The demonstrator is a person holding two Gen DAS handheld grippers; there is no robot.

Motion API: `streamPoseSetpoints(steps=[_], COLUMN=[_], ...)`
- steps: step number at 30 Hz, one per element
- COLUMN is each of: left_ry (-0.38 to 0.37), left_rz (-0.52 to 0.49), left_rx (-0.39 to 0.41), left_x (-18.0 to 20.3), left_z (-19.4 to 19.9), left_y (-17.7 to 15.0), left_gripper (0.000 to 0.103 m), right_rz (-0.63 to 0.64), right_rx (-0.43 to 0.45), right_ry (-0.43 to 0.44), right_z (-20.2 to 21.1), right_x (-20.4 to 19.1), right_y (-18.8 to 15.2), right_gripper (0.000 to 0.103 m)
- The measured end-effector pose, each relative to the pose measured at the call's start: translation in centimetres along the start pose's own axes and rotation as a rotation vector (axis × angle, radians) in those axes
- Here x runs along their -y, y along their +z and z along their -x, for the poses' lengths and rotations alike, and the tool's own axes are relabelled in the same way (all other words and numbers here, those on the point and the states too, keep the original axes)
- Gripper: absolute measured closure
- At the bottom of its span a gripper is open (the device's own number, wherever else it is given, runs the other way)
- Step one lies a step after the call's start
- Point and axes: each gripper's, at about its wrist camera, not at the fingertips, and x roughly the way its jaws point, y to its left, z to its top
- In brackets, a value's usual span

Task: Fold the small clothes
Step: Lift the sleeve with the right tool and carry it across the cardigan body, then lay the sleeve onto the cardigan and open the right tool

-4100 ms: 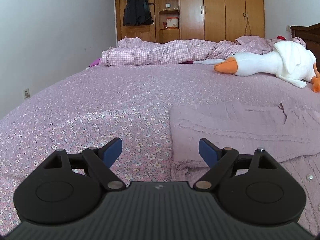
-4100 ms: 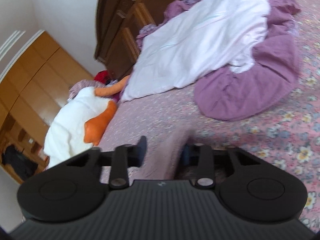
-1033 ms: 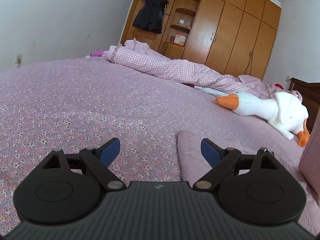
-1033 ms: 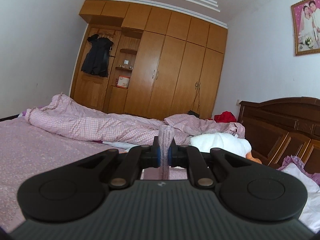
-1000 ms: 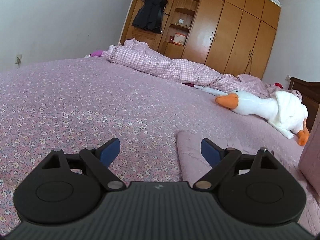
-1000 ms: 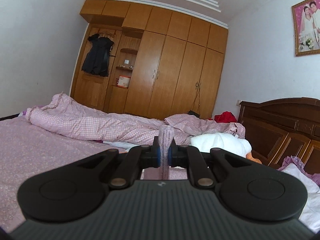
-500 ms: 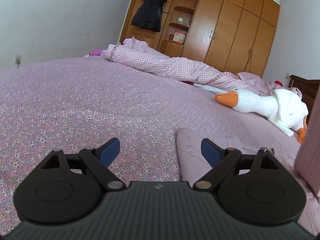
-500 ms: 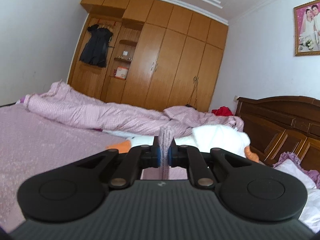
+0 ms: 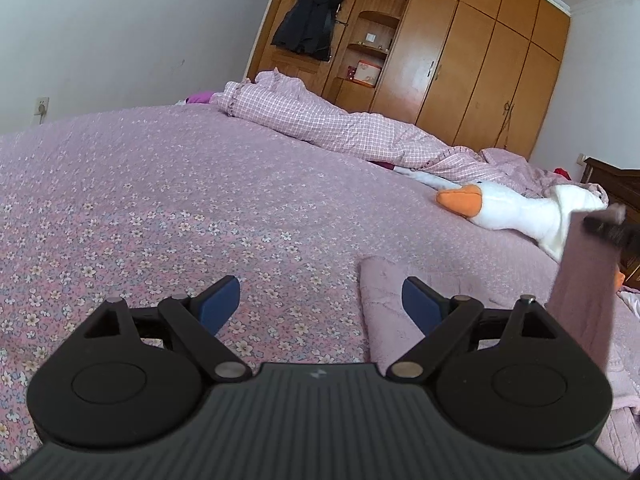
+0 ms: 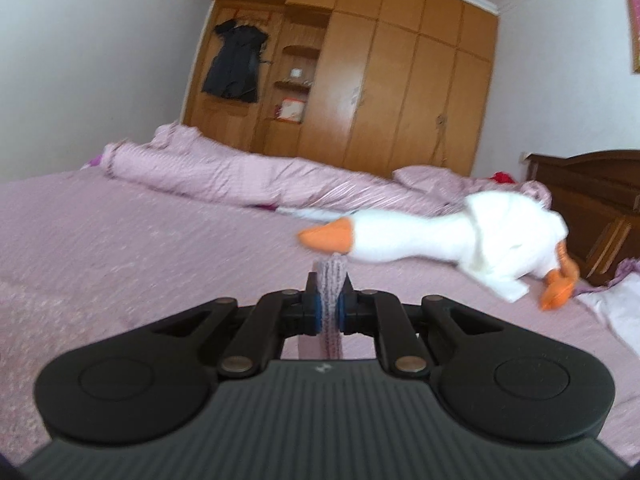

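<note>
One pink knitted garment [image 9: 384, 304] lies on the bed [image 9: 160, 200], one end lifted and pinched in the clenched right gripper [image 10: 329, 312]. The left gripper [image 9: 320, 304] hovers spread wide at its near edge. A toy goose [image 10: 460, 236] lies beyond.

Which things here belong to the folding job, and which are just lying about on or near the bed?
Part of the job:
- pink knit garment, one end lifted
- right tongs, shut on the garment
- left tongs, open and empty

Lying about:
- goose plush toy
- checked quilt
- black coat hanging on the wardrobe
</note>
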Motion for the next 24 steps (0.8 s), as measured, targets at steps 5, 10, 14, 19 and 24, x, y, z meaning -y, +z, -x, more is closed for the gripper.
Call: streamPoseSetpoints(steps=[5, 10, 14, 19, 24], left_ry=[0.009, 0.009, 0.013, 0.017, 0.015], left_rz=[0.004, 0.01, 0.008, 0.002, 0.002], left_rx=[-0.012, -0.019, -0.024, -0.026, -0.027], left_x=[-0.1, -0.2, -0.2, 0.0, 0.0], left_z=[-0.3, -0.4, -0.5, -0.6, -0.6], left_y=[0.1, 0.0, 0.0, -0.1, -0.2], left_gripper=[0.011, 0.011, 0.011, 0.011, 0.011], right_rz=[0.027, -0.001, -0.018, -0.178, -0.425], right_rx=[-0.045, -0.094, -0.116, -0.162, -0.179], right_ry=[0.046, 0.089, 0.13, 0.29, 0.476], right_z=[-0.8, -1.3, -1.2, -1.3, -1.0], right_x=[-3.1, -5.1, -6.0, -4.7, -2.1], right_y=[-2.9, -4.9, -5.6, -5.8, -6.1], right_gripper=[0.091, 0.091, 0.091, 0.077, 0.033])
